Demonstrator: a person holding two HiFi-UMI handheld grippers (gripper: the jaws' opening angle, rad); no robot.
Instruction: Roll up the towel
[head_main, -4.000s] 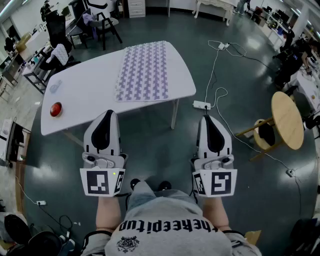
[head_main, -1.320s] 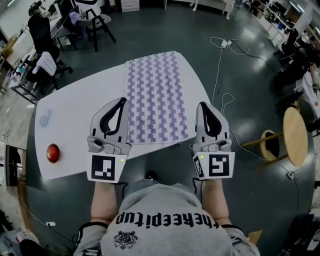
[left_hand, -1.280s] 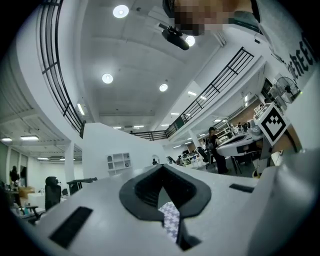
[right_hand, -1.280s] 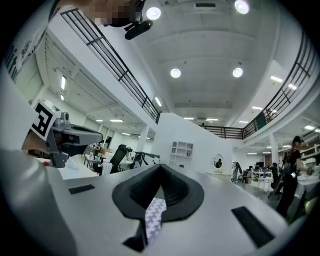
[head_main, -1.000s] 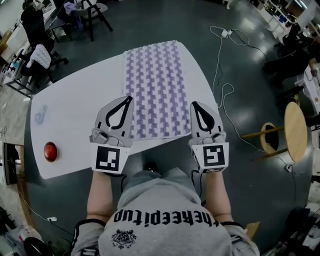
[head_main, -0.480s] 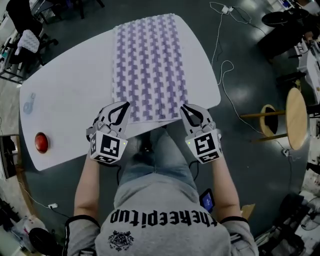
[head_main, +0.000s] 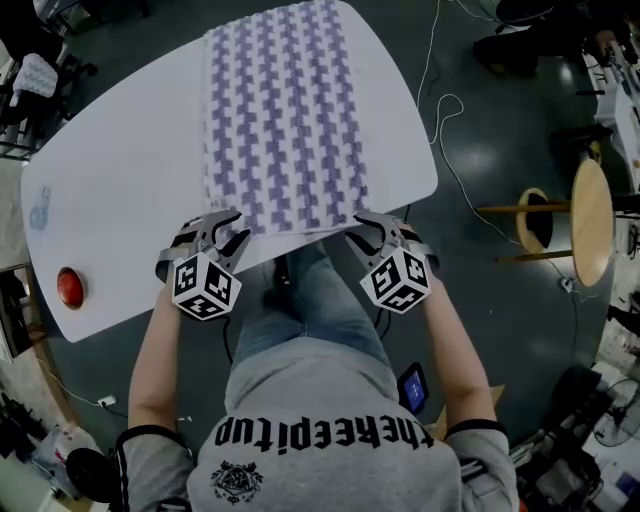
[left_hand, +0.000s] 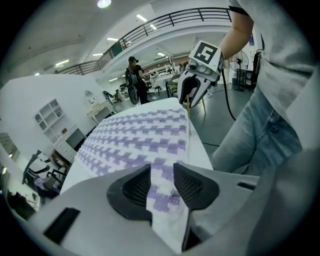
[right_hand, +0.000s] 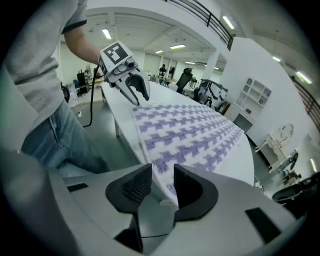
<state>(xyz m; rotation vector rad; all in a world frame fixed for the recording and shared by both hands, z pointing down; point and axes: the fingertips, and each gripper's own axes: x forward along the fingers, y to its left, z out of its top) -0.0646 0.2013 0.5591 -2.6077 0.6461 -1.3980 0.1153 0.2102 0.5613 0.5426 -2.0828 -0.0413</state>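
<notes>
1. Got the towel (head_main: 280, 110) lying flat lengthwise on the white table (head_main: 120, 190), near end right at the edge by the legs.
2. Got the left gripper (head_main: 232, 226) at the near left corner and the right gripper (head_main: 358, 230) at the near right, both opening up to a middling gap with cloth in between, not pinched yet.
3. Risk a crooked, cone-shaped roll by biting one corner deeper than the other. Could also lose a corner by pinching too little cloth.

I see my left gripper (left_hand: 161, 175) opening its jaws, the towel's (left_hand: 145, 140) near corner between them at the table's (left_hand: 201, 150) edge; the right gripper (left_hand: 190, 100) hangs at the towel's other near corner.
</notes>
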